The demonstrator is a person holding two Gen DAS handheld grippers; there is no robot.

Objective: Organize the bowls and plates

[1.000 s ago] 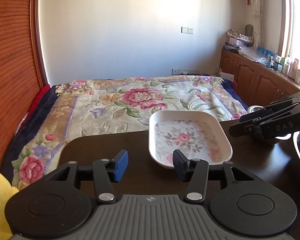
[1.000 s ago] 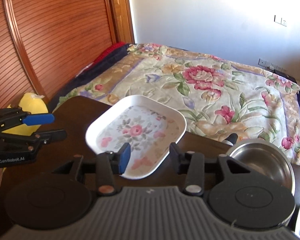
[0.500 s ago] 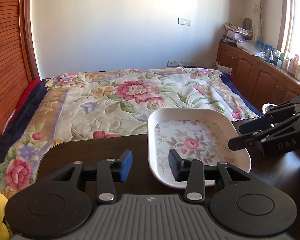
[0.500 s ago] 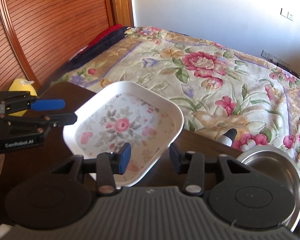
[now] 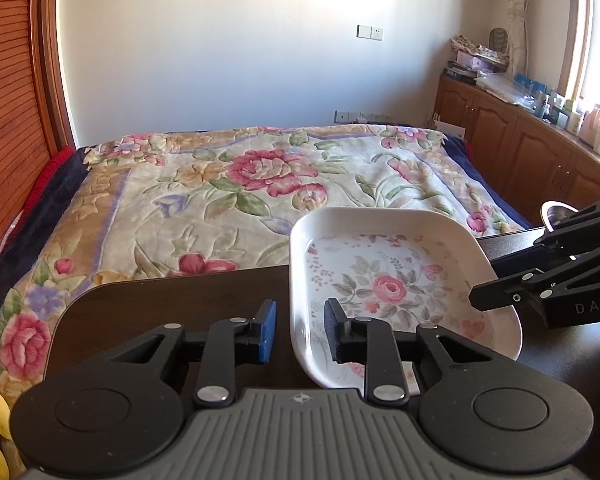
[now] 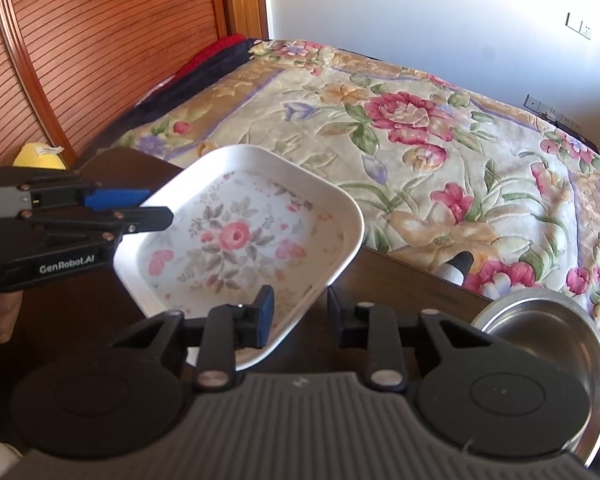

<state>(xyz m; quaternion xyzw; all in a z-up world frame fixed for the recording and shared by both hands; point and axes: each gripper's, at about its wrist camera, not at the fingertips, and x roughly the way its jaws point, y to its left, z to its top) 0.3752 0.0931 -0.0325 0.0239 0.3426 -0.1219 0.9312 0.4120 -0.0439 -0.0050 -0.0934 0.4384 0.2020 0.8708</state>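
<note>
My left gripper point(image 5: 300, 330) and right gripper point(image 6: 300, 318) each stood part-open astride a rim of the plate point(image 5: 388, 284), gripping nothing I could confirm, so it could slip or tip off the worktop point(image 5: 172, 300) edge toward the bed point(image 5: 240, 188). Only the right view showed the steel bowl point(image 6: 548, 340) beside it.

Legible markings: "DAS", pale letters on the black body of the right gripper point(image 5: 480, 280) at the right edge of the left wrist view; "GenRobot.AI", white letters on the black body of the left gripper point(image 6: 156, 206) in the right wrist view.
</note>
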